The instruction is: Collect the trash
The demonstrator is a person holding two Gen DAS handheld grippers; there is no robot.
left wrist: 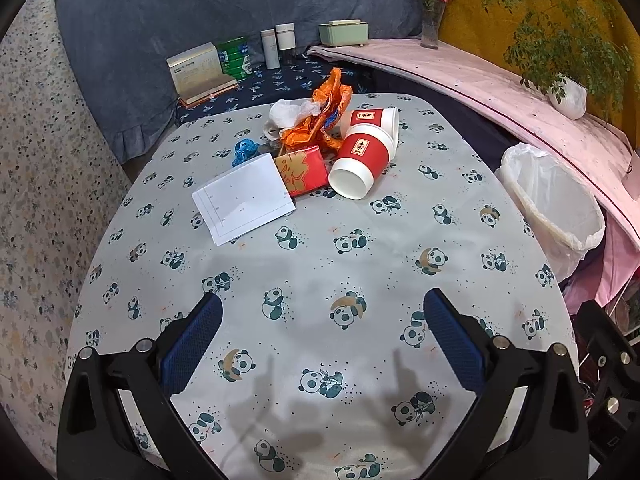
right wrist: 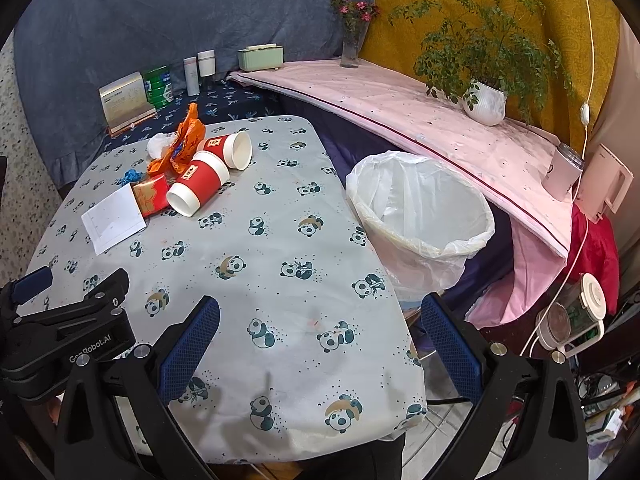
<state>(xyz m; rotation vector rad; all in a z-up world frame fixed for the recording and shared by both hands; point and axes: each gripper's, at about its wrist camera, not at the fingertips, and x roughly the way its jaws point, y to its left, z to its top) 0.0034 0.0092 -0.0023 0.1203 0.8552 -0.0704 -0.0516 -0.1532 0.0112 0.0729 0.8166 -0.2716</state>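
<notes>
Nothing collected yet, as far as I can judge: the lined bin beside the bench looks empty; two red paper cups, orange wrapper, red packet, white paper and tissue lie heaped at its far end; left claw and right claw gape wide, empty-handed.

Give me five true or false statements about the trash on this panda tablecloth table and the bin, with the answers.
1. Both paper cups lie on their sides. True.
2. The bin already holds a cup. False: only its white liner shows inside.
3. The left gripper is shut on the white paper. False: it is open, and the paper lies apart from it on the table.
4. The bin stands beside the table's right edge. True.
5. The right gripper is holding the orange wrapper. False: it is open and holds nothing; the wrapper lies by the cups.
</notes>
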